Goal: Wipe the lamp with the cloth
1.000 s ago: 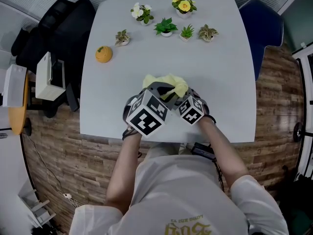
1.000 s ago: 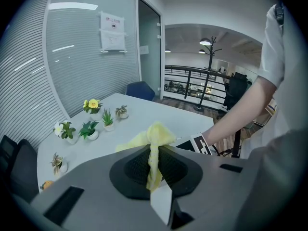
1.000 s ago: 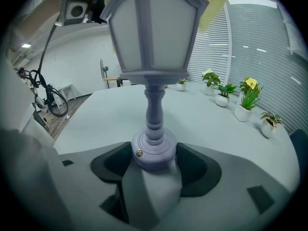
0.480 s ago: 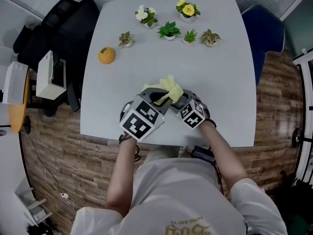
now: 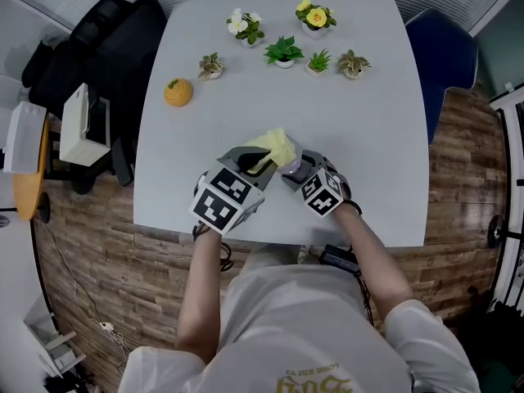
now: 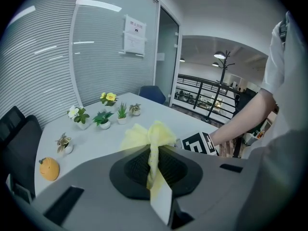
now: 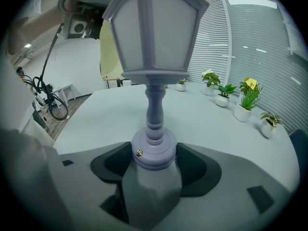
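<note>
The left gripper (image 6: 153,177) is closed on the yellow cloth (image 6: 150,134). The right gripper (image 7: 153,165) clamps the round base of the lantern lamp (image 7: 155,32), both above the table's (image 5: 368,137) near middle. Pushing hard on the lamp's head could, I think, twist it from the jaws.

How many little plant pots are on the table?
6, at the table's far end: white-flowered plant, yellow-flowered plant, leafy green plant, spiky plant, left pale-leaved plant, right pale-leaved plant. None looks hidden.

Nothing legible: the wall notice (image 6: 134,35) and shirt print (image 5: 315,381) are too blurred
</note>
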### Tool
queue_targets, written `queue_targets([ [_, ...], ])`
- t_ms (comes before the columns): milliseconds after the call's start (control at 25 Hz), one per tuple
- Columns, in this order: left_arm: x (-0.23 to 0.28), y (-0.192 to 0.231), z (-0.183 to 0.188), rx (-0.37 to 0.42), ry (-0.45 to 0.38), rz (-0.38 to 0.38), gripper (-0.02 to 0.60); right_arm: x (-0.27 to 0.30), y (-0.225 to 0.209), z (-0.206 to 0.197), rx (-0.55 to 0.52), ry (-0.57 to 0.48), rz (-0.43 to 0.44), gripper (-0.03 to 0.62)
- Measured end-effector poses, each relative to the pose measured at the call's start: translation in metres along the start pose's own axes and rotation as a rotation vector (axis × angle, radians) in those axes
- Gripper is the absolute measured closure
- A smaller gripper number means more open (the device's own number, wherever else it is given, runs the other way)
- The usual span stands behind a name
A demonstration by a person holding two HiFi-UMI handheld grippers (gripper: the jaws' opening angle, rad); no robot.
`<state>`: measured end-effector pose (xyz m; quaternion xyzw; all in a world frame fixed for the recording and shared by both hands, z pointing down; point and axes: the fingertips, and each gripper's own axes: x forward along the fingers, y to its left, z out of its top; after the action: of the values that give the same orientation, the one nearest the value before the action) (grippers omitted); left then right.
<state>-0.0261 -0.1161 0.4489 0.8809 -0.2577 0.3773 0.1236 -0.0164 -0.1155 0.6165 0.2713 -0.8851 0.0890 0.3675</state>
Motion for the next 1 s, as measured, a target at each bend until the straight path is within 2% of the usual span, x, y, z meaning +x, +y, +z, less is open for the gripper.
queue_targets([
  [240,0.002,0.018,-0.003,-0.053,-0.039,0.055,0.554,0.000,0.000,-0.002,-0.001,-0.003,-0.001,0.276],
  [400,0.006,0.024,-0.005,-0.092,-0.053,0.053,0.554,0.000,-0.001,-0.001,0.000,-0.001,-0.001,0.276],
  [680,0.010,0.038,-0.009,-0.235,-0.138,0.026,0.554,0.001,-0.001,0.000,0.000,-0.001,-0.003,0.276],
  [760,0.011,0.040,-0.010,-0.291,-0.173,0.006,0.554,0.001,-0.001,0.000,0.000,0.000,-0.003,0.276],
  [1000,0.011,0.045,-0.016,-0.540,-0.323,-0.082,0.554,0.001,-0.001,0.000,0.003,0.003,-0.004,0.276],
])
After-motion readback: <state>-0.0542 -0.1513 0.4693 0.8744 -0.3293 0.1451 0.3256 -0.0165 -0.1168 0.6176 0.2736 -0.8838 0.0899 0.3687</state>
